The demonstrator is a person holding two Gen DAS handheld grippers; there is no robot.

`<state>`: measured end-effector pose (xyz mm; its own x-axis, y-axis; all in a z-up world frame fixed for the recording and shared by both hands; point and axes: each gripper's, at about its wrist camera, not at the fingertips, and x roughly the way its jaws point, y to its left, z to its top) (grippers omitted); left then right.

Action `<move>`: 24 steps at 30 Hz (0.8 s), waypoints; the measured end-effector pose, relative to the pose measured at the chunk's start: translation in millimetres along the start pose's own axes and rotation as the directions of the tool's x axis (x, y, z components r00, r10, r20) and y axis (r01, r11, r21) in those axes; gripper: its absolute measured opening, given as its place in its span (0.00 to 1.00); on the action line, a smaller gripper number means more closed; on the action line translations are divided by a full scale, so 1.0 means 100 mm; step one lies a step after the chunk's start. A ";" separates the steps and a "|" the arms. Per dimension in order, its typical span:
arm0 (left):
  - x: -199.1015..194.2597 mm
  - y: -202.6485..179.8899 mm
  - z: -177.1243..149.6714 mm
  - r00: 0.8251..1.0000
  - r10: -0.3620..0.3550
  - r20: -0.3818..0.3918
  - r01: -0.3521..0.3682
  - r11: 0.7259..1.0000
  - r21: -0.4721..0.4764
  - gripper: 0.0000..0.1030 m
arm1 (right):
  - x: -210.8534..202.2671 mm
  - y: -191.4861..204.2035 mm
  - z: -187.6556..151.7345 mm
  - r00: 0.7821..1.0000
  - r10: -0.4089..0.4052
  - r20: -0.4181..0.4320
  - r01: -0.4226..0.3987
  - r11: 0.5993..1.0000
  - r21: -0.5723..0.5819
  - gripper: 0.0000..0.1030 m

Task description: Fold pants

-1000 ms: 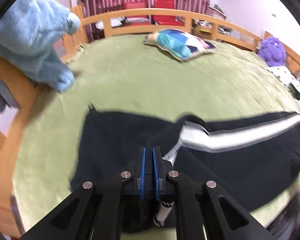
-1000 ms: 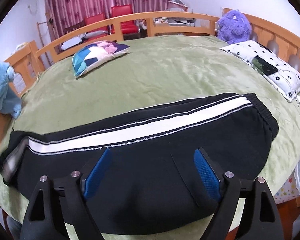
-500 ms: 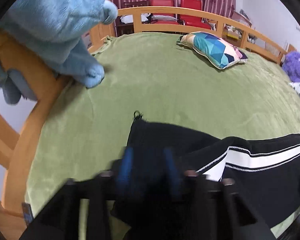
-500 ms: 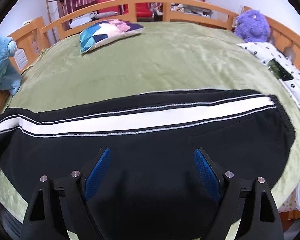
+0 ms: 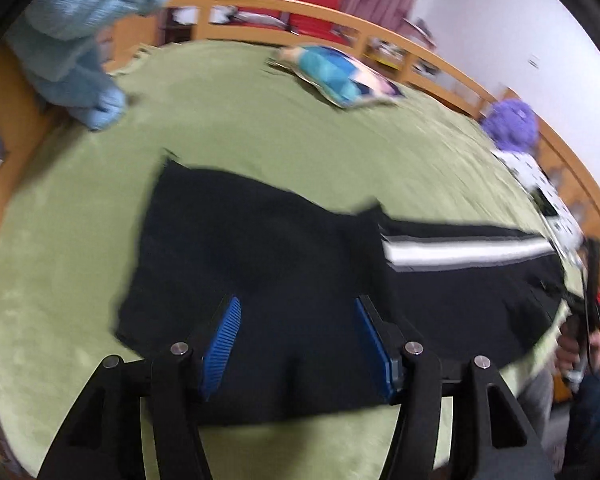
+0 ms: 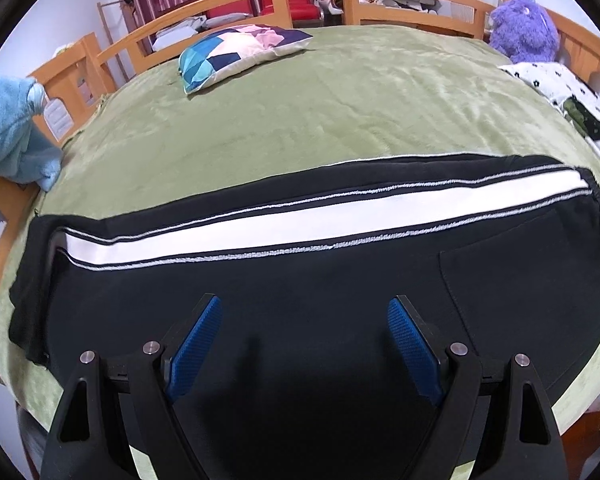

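Black pants (image 6: 340, 280) with a white side stripe (image 6: 300, 224) lie flat across the near edge of the green bed. The waistband is at the right. The leg end at the left is folded over onto the rest, hiding part of the stripe in the left wrist view (image 5: 260, 248). My left gripper (image 5: 298, 330) is open and empty, just above the folded leg end. My right gripper (image 6: 304, 330) is open and empty, above the seat of the pants near a back pocket (image 6: 532, 280).
The green blanket (image 6: 320, 112) covers a bed with a wooden rail (image 6: 228, 12). A patchwork pillow (image 6: 236, 50) lies far back. A blue plush (image 6: 8, 132) hangs at the left rail. A purple plush (image 6: 524, 28) and a spotted cushion (image 6: 568, 96) sit at the right.
My left gripper has opened and let go of the leg end, which now lies folded over the pants. My right gripper stays open, and its view has shifted a little.
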<state>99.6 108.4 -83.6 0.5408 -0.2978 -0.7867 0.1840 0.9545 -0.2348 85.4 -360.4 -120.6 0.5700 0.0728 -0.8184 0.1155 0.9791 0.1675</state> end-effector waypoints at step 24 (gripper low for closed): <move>0.35 -0.64 -0.38 0.996 0.065 -0.064 -0.054 0.986 0.155 0.22 | -0.11 -0.27 -0.12 0.999 0.024 -0.022 -0.022 0.995 0.100 0.82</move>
<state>75.5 37.2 -117.2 0.4980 -0.2338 -0.8351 0.2796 0.9548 -0.1006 66.3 -385.8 -122.2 0.5542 0.1006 -0.8263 0.1837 0.9534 0.2393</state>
